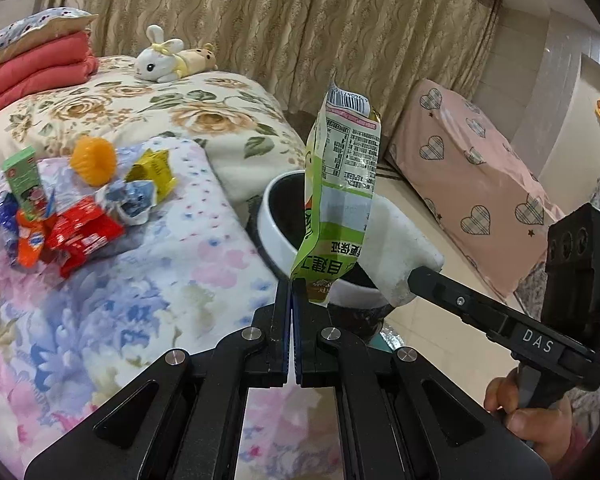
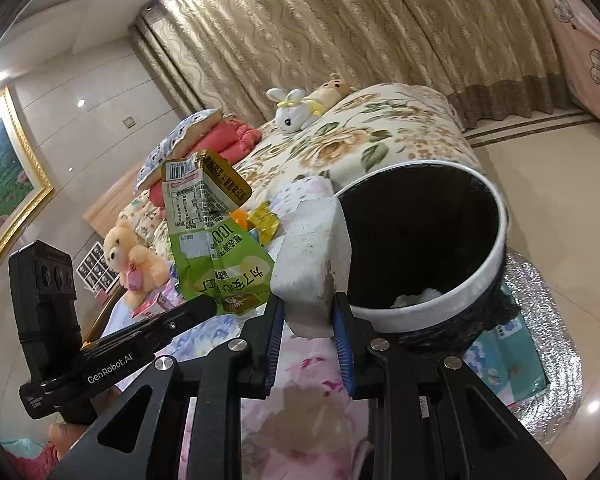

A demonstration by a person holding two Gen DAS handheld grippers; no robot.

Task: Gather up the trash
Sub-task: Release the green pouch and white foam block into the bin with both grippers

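The left gripper (image 1: 291, 286) pinches a limp, light green plastic snack wrapper (image 1: 342, 196) by its bottom edge. The right gripper (image 2: 306, 312) clamps a stiff, crumbly white foam block (image 2: 310, 248). The round white-rimmed bin (image 2: 496, 200) lies just ahead of both.

You see green snack wrapper (image 1: 342, 196) upright, pinched at its lower edge | white foam block (image 2: 312, 256) clamped beside bin (image 2: 496, 264) rim | loose wrappers (image 1: 72, 216) far left on bed

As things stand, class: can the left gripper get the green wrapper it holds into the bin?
Probably yes: the left gripper holds the green wrapper beside the bin's open mouth; only the white foam block crowds the rim.
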